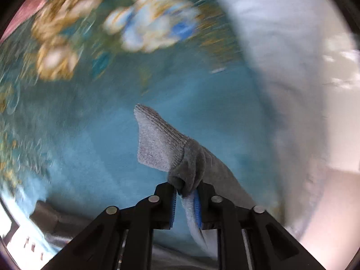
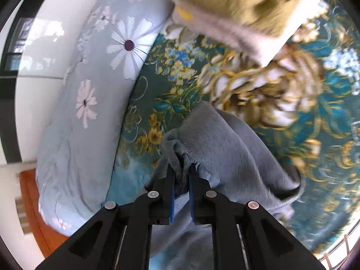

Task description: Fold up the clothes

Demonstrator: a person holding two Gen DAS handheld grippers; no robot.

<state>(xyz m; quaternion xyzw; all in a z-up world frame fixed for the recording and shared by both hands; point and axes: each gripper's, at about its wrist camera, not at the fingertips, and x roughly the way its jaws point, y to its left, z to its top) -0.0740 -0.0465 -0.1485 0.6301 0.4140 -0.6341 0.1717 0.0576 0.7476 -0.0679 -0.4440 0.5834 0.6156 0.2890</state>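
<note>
The grey garment (image 2: 227,148) is soft and fuzzy, like a warm sweater. It has a ribbed cuff (image 1: 157,139) with fine knit lines, and the cuff sticks up past the fingers in the left wrist view. The rest of the cloth hangs in loose, round folds.

The left hand-held gripper (image 1: 186,191) is nearly closed and pinches the grey cloth just below the cuff. Its black fingers have blue pads (image 1: 197,207) with tiny ridges. A bit of white lining shows between them.

The right hand-held gripper (image 2: 181,175) is also nearly closed. It squeezes a bunched edge of the same grey garment, which drapes away to the right of it.

The garment is held up over a bed cover (image 2: 326,157). The cover is teal and blue with big gold and white flowers, and it looks blurry in the left wrist view.

Beside the cover, on the left of the garment in the right wrist view, lies a pale blue pillow (image 2: 90,112) with white daisies. Above the garment sits a folded mustard knit (image 2: 247,2) with a pale fuzzy edge.
</note>
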